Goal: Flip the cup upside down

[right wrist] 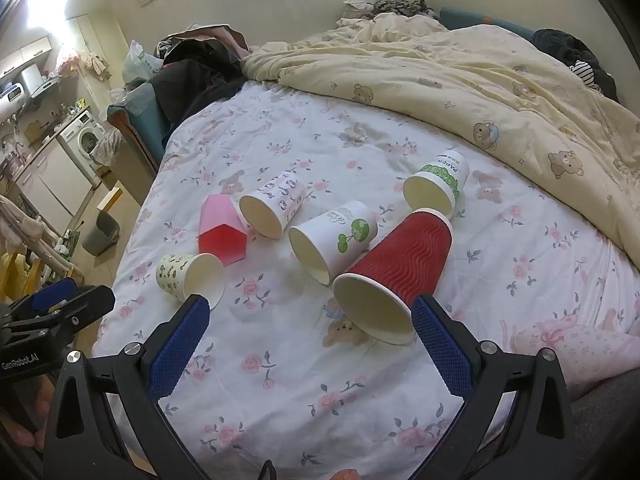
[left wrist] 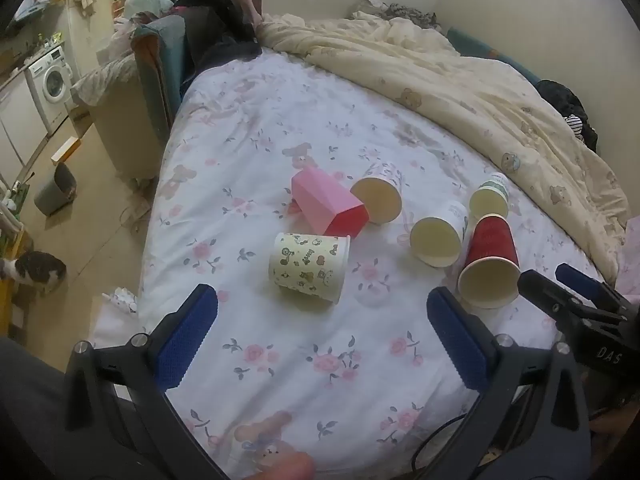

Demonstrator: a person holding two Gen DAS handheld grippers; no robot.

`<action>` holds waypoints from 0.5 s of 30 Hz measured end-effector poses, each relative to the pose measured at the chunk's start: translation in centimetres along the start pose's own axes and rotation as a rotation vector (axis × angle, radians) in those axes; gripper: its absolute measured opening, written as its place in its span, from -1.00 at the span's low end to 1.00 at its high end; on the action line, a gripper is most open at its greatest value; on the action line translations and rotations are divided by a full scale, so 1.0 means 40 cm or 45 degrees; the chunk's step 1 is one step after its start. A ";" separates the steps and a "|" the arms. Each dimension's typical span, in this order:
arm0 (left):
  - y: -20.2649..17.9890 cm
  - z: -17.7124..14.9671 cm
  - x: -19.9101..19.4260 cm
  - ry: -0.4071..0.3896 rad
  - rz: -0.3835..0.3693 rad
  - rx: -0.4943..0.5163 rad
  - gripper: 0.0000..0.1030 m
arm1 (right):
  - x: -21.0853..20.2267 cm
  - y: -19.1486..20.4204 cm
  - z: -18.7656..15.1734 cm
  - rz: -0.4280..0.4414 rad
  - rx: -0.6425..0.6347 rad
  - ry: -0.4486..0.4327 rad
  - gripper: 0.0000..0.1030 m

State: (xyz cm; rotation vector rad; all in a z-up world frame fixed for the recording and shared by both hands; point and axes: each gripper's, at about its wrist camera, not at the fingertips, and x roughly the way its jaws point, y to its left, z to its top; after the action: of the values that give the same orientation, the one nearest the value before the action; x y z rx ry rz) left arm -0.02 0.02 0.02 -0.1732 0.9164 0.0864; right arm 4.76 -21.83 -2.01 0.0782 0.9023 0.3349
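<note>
Several cups lie on their sides on the floral bed sheet [left wrist: 280,360]. A cream cartoon-print cup [left wrist: 308,266] lies nearest my left gripper [left wrist: 322,318], which is open and empty just short of it. A red ribbed cup [right wrist: 394,276] lies with its mouth toward my right gripper [right wrist: 310,328], which is open and empty; its right fingertip [right wrist: 426,312] is close to the cup's rim. A pink faceted cup [left wrist: 330,204], a white patterned cup [left wrist: 380,194], a white tree-print cup [right wrist: 334,240] and a green-print cup [right wrist: 438,184] lie behind. The right gripper also shows in the left wrist view [left wrist: 560,284].
A cream bear-print duvet [left wrist: 460,88] is heaped along the far and right side of the bed. Dark clothes [left wrist: 216,20] are piled at the far left corner. The bed's left edge drops to the floor, with a grey bin [left wrist: 56,192] and a cat [left wrist: 36,270].
</note>
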 end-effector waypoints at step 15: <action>0.003 0.001 -0.003 0.000 0.006 0.001 1.00 | -0.007 -0.005 0.000 0.004 0.001 -0.001 1.00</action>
State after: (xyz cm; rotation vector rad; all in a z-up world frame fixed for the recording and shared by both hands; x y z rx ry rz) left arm -0.08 0.15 0.10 -0.1706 0.9172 0.0901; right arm 4.64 -22.11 -1.84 0.0801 0.9014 0.3373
